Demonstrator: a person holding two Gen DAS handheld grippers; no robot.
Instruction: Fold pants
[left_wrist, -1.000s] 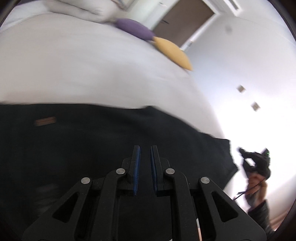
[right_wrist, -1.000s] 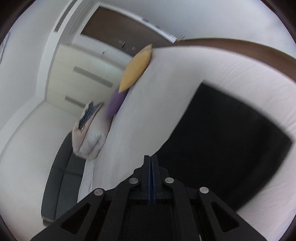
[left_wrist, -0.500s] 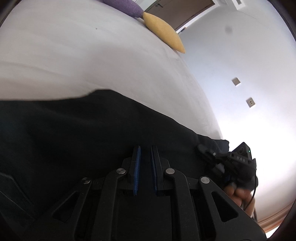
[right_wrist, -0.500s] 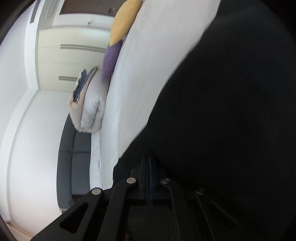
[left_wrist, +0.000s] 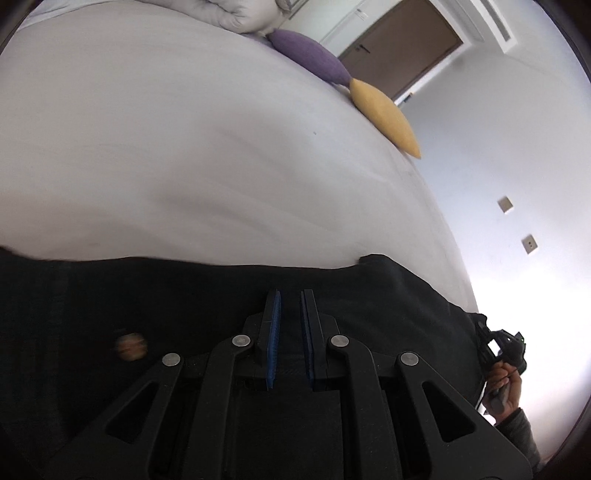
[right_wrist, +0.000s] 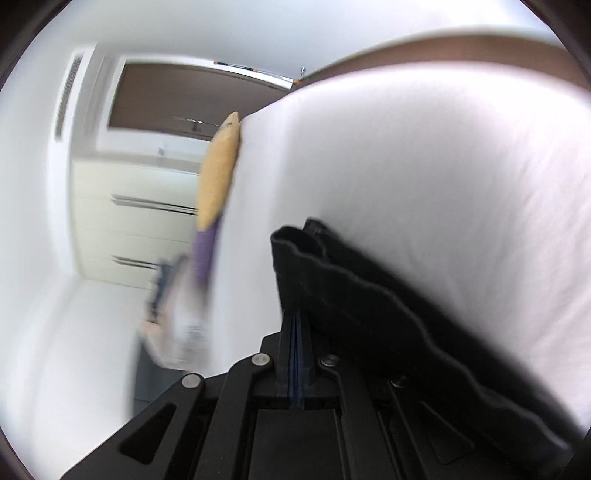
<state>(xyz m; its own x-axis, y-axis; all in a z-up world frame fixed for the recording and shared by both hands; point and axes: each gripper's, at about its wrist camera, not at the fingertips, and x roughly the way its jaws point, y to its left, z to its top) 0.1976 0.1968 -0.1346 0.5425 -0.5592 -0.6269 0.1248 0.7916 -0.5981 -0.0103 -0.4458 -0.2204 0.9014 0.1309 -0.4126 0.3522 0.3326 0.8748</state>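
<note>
Black pants (left_wrist: 184, 302) lie flat across the near part of a white bed (left_wrist: 184, 147). My left gripper (left_wrist: 290, 299) hovers low over the pants with its blue pads a small gap apart and nothing between them. My right gripper (right_wrist: 297, 317) is shut on the hem end of the pants (right_wrist: 369, 295), which drapes from its fingers over the bed (right_wrist: 424, 166). The right gripper and the hand holding it also show in the left wrist view (left_wrist: 502, 350), at the far right end of the pants.
A purple cushion (left_wrist: 310, 61) and a yellow cushion (left_wrist: 384, 114) lie at the bed's far edge, with a white duvet bundle (left_wrist: 240, 11) behind. A brown door (left_wrist: 399, 40) and white wall lie beyond. White drawers (right_wrist: 136, 206) stand left of the bed.
The right gripper has lifted the pant end off the bed and swung the view upward. The left gripper has pulled back slightly, so the pants' far edge sits lower in its view.
</note>
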